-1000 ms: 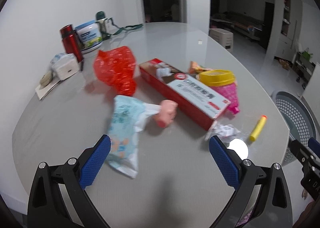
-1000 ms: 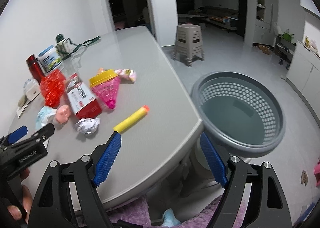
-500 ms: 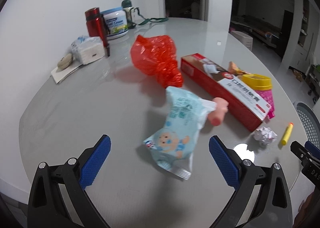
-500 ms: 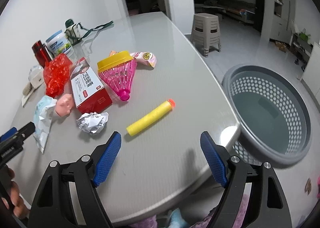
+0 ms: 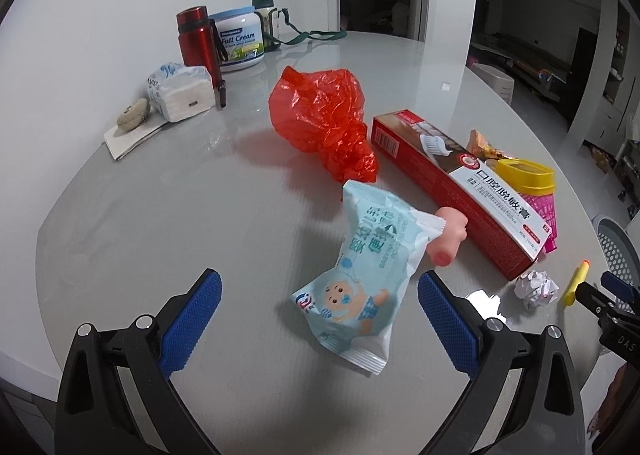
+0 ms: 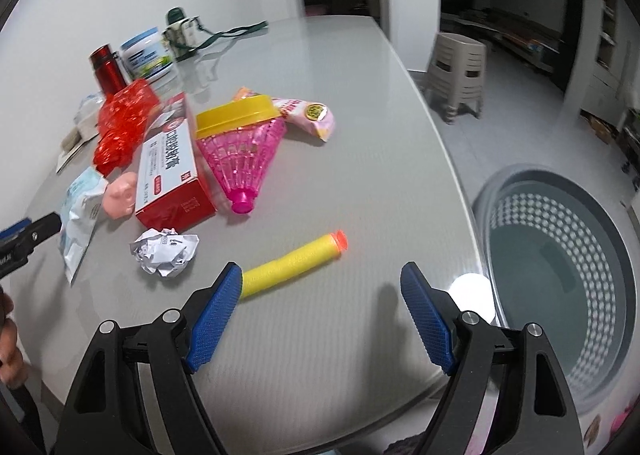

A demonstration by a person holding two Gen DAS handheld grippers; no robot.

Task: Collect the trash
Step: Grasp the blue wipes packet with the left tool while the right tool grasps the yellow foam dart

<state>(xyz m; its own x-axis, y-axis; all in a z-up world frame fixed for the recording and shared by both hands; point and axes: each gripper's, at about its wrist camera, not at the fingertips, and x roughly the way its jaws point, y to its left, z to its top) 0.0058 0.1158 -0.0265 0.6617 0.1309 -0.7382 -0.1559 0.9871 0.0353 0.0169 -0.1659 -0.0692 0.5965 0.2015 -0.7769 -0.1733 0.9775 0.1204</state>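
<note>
A: State of our grippers?

B: Our left gripper is spread wide and holds nothing; the wipes packet lies between its fingers, toward 1 o'clock. Our right gripper is equally wide and empty; the yellow foam dart touches its left fingertip at 11 o'clock.

A: Containers?

B: At 3 o'clock on the floor, the grey basket holds nothing we can see. Farther, at 11 o'clock, a tub reads "Full Cream".

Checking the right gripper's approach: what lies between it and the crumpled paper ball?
In the right wrist view, only bare table separates the right gripper from the crumpled paper ball.
</note>
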